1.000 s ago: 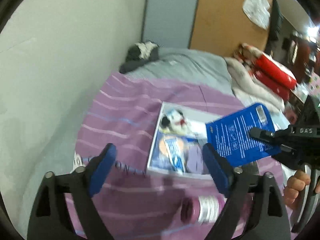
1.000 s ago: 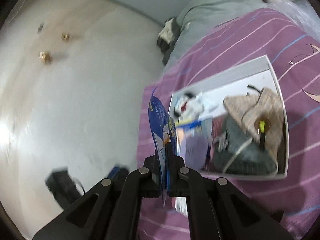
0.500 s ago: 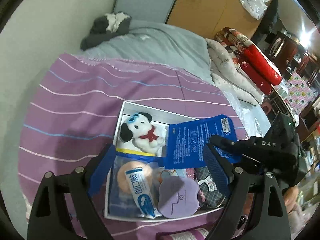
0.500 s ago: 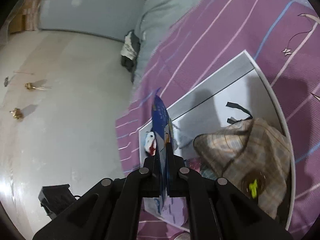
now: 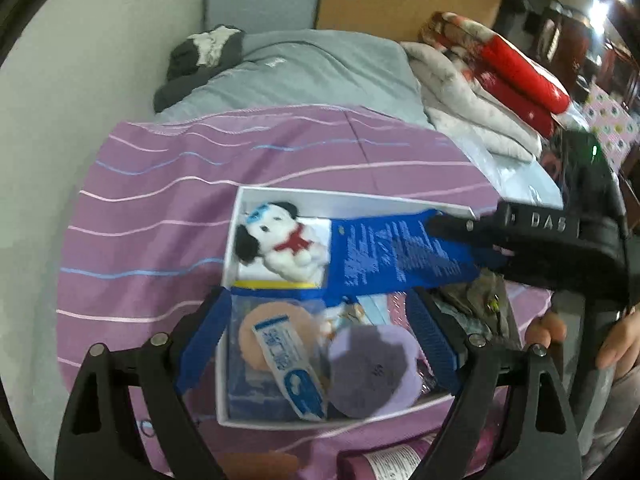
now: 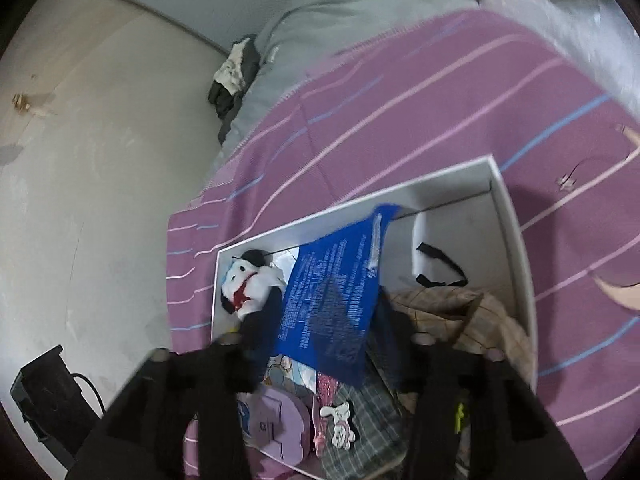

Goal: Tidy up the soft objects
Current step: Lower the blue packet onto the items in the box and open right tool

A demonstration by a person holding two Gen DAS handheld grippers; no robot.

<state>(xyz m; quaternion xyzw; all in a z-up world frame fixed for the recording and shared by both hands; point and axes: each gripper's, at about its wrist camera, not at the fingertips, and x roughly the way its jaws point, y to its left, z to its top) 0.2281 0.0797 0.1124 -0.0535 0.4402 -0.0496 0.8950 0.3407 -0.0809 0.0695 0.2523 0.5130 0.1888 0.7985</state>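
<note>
A white box (image 5: 352, 197) (image 6: 516, 216) lies on the purple striped bedspread (image 5: 168, 184). It holds a black-and-white plush dog (image 5: 280, 240) (image 6: 248, 284), a sponge in a clear pack (image 5: 276, 340), a lilac pad (image 5: 372, 368) (image 6: 276, 420) and a plaid bag (image 6: 452, 316). A blue packet (image 5: 396, 256) (image 6: 332, 288) lies flat in the box over the other items. My right gripper (image 6: 324, 344) is open just behind the packet, jaws spread. My left gripper (image 5: 320, 340) is open and empty above the box's near end.
A grey duvet (image 5: 320, 68) and dark clothes (image 5: 200, 56) lie at the bed's head by the wall. Folded red and beige blankets (image 5: 500, 80) are at the right. A purple bottle (image 5: 388, 460) lies in front of the box. A black device (image 6: 44, 392) sits by the wall.
My right gripper has lowered the blue packet into the box, opened and let it go; the packet has fallen flat. My left gripper stays open over the box.
</note>
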